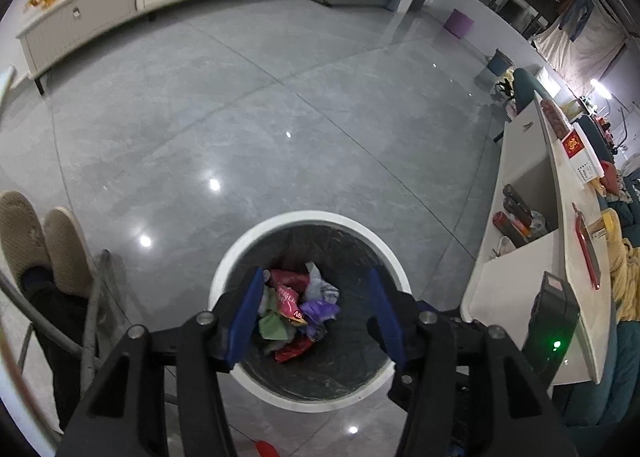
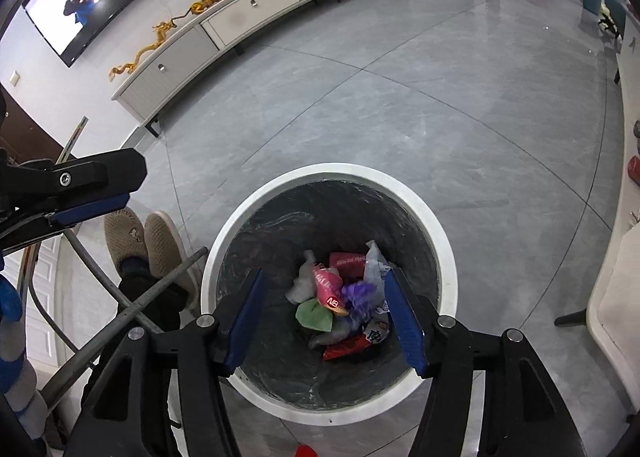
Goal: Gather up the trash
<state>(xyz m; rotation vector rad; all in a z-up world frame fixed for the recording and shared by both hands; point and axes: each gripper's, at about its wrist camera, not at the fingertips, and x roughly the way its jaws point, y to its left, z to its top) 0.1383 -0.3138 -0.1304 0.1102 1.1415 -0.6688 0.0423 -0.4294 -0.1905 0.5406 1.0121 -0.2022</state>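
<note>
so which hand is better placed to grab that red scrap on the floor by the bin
Probably right: its empty open gripper hangs over the bin, with the red scrap just below. The left gripper is similar.

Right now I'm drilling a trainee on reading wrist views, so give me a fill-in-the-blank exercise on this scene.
1. The crumpled wrappers lie inside the white-rimmed ____.
2. Nothing is held: the right gripper has its jaws ____.
3. Left of the bin stands a pair of beige ____.

Missing words: bin; open; shoes
</note>
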